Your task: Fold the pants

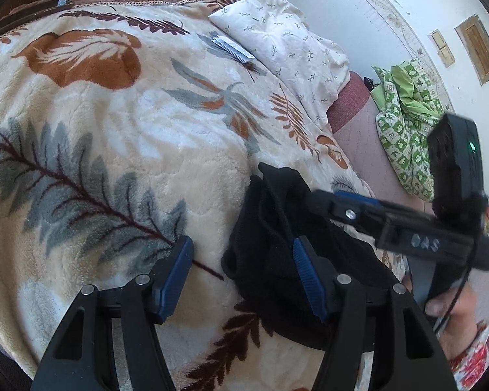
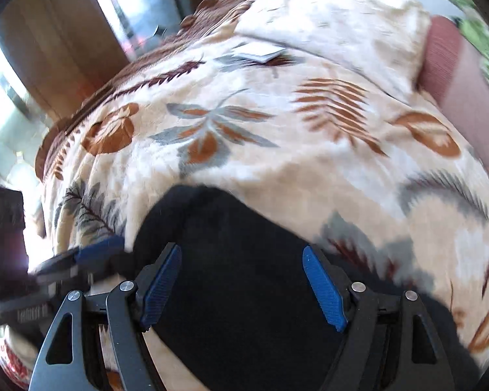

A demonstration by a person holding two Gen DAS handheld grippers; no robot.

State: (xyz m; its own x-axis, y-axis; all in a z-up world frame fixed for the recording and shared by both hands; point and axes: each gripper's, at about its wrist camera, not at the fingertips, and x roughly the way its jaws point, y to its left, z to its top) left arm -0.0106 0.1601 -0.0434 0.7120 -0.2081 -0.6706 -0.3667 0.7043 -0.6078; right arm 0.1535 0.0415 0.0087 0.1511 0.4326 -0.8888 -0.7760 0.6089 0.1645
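Observation:
Black pants (image 1: 270, 244) lie bunched on a cream blanket with leaf prints (image 1: 114, 130). My left gripper (image 1: 243, 273) is open; its right finger (image 1: 306, 273) rests over the pants' edge and its left finger is over bare blanket. In the left wrist view the right gripper (image 1: 352, 205) reaches in from the right over the pants. In the right wrist view the pants (image 2: 244, 277) spread under my open right gripper (image 2: 243, 280), with nothing between its fingers. The left gripper (image 2: 91, 254) shows blurred at the left.
A white pillow with small leaf sprigs (image 1: 287, 42) lies at the bed's far end, with a small white paper (image 1: 231, 47) beside it. A green patterned cloth (image 1: 404, 120) is heaped past the bed's right edge. A wooden panel (image 2: 55, 39) and a window stand to the left.

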